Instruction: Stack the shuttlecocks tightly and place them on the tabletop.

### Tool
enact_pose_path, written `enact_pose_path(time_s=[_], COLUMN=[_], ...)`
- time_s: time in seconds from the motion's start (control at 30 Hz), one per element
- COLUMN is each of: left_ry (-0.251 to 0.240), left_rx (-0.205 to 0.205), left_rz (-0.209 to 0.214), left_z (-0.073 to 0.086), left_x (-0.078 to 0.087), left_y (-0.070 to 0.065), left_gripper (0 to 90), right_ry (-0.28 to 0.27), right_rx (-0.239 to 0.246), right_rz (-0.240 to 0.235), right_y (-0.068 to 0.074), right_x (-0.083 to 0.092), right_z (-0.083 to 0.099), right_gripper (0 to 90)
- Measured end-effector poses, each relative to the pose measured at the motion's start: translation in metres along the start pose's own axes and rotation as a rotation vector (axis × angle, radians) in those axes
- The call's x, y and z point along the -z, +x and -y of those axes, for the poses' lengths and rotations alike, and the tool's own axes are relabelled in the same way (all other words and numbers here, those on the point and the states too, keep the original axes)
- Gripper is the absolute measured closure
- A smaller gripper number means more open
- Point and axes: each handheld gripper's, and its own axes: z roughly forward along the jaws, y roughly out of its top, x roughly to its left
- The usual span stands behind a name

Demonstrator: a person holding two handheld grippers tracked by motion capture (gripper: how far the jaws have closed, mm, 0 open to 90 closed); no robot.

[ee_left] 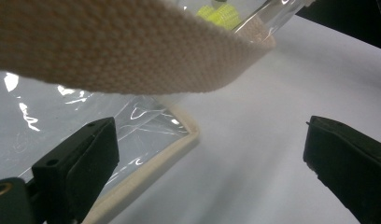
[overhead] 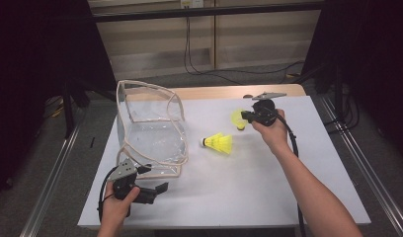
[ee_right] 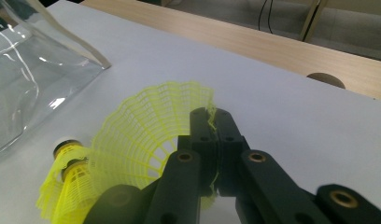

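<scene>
Shuttlecock [ee_right: 146, 135], yellow and net-skirted, is pinched by the rim of its skirt in the right gripper [ee_right: 211, 122], whose jaws are closed tight on that thin mesh edge. It hangs off the gripper toward the clear bag [overhead: 150, 133], over the far right part of the white table top [overhead: 268, 187]. Its long axis lies roughly level, the skirt at the jaws. In the right gripper view a second shuttlecock [ee_right: 69, 179] shows just below and behind it, lying on the table; in the high view that one [overhead: 219, 144] lies on its side between the bag and the right hand, cork pointing at the bag.

The left gripper [overhead: 147, 190] sits at the near left corner of the bag, jaws spread wide with nothing between them, one jaw beside the bag's cream-trimmed bottom edge [ee_left: 146, 175] and the webbing strap [ee_left: 132, 51] arching above.

The bag stands open toward the right, so the held shuttlecock probably has to travel left, and the right hand is the nearer one. Beyond the white top runs a wooden table edge [overhead: 214, 92], then grey floor, cables and dark curtains.
</scene>
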Motion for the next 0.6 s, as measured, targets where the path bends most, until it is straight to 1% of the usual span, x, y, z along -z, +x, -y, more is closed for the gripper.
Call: enact_pose_path(time_s=[0.2, 0.43, 0.6], left_ry=[0.001, -0.008, -0.007], left_rx=[0.000, 0.001, -0.001], left_rz=[0.003, 0.004, 0.005], left_z=[0.000, -0.001, 0.000], left_x=[0.000, 0.000, 0.000], left_y=[-0.001, -0.002, -0.002], left_gripper=[3.6, 3.6, 3.6], right_ry=[-0.003, -0.021, -0.025], right_rx=[0.006, 0.035, 0.028], right_rz=[-0.008, -0.005, -0.016], right_y=[0.002, 0.008, 0.008], right_x=[0.007, 0.013, 0.015], right_z=[0.007, 0.013, 0.018], right_gripper=[89.3, 89.3, 89.4])
